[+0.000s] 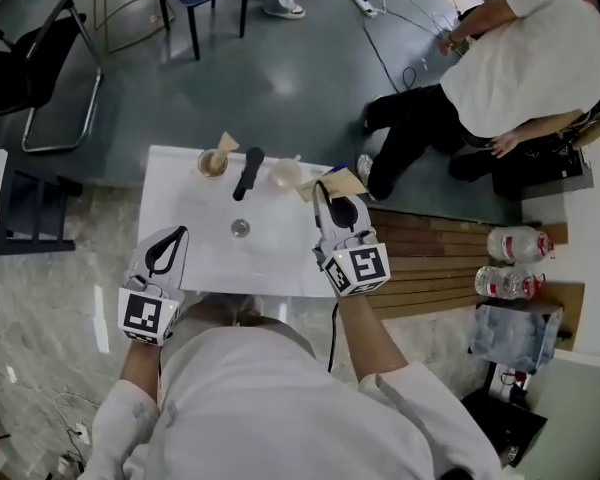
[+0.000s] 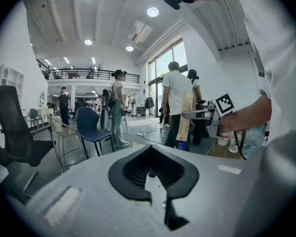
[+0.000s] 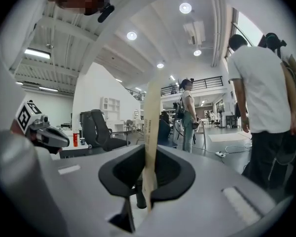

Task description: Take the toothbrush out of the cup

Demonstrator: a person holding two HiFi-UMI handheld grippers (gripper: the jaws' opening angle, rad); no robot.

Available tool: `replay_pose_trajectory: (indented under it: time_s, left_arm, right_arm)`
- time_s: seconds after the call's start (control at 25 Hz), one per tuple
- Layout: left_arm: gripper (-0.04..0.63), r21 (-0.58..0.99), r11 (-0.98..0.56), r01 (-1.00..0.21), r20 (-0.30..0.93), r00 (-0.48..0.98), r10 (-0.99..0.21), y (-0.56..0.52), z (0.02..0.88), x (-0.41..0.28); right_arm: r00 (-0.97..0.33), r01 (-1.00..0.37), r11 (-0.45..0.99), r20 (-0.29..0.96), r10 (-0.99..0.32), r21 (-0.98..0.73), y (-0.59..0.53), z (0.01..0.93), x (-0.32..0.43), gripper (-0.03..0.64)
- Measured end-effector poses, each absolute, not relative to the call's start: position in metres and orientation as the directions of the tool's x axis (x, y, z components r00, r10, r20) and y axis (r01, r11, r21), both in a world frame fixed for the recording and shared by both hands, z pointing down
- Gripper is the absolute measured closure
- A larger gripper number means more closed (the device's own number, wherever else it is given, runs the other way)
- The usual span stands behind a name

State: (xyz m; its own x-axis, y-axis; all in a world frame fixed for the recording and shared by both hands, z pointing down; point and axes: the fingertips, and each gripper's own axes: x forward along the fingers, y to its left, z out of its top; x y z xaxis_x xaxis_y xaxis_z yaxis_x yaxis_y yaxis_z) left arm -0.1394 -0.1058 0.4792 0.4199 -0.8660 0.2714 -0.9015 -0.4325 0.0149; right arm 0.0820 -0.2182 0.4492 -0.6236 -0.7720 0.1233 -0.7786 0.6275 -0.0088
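Lower left in the head view, the left tool [image 2: 151, 172] waits over the desk [image 1: 200, 253], jaws together and empty. The right tool [image 3: 144, 186] is clamped on the toothbrush [image 3: 151, 132], held upright, probably to clear the cup [image 1: 286, 173] just left of it, near the desk's far edge.

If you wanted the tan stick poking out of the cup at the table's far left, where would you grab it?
Probably by the end of the tan stick that leans over the rim of the cup, the only part showing. Come from above, jaws either side; the cup wall blocks lower grips.
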Motion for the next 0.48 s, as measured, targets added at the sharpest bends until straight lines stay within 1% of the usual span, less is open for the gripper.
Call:
replay_pose_trajectory:
  time_s: [0.48]
  left_arm:
    - [0.589,0.034,-0.428,-0.903,0.297,0.418,-0.858,-0.116,0.505,-0.142]
  right_arm:
    - [-0.631,-0.774,0.633,0.085,-0.772,0.000,-0.170,0.406,0.090,0.572]
